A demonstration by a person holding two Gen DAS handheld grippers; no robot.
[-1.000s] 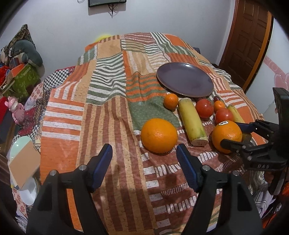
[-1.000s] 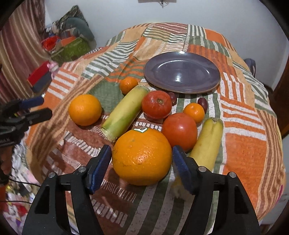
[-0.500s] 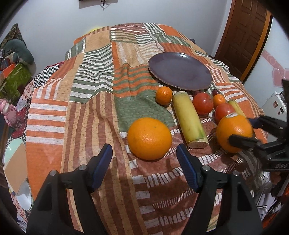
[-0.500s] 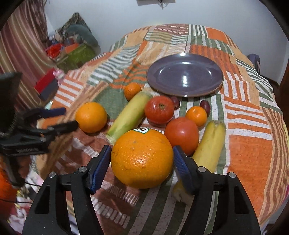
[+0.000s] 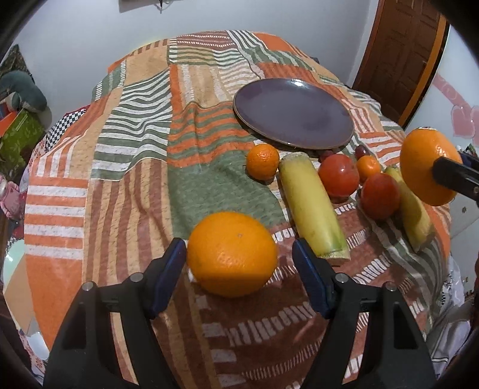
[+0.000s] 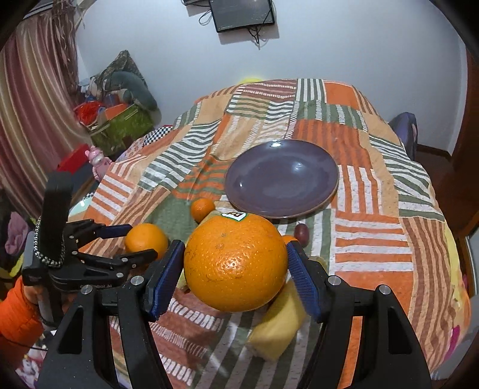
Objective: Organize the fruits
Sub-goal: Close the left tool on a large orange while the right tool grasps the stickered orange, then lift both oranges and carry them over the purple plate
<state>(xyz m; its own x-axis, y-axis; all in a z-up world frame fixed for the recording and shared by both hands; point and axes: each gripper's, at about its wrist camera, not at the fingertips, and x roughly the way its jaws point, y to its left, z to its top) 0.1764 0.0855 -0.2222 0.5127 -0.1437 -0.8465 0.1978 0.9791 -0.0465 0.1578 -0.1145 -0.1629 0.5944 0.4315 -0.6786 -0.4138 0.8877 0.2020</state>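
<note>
My right gripper is shut on a large stickered orange and holds it above the cloth; it also shows in the left wrist view. My left gripper is open, its pads either side of a second large orange that lies on the cloth; it also shows in the right wrist view. An empty purple plate lies further back. Between lie a small mandarin, two yellow-green cobs, two red fruits, another mandarin and a dark plum.
A striped patchwork cloth covers the table. A wooden door stands at the right. Boxes and soft toys are piled by the left wall. A screen hangs on the far wall.
My right gripper has lifted its orange up off the cloth. My left gripper has moved forward until its pads flank the second orange.
</note>
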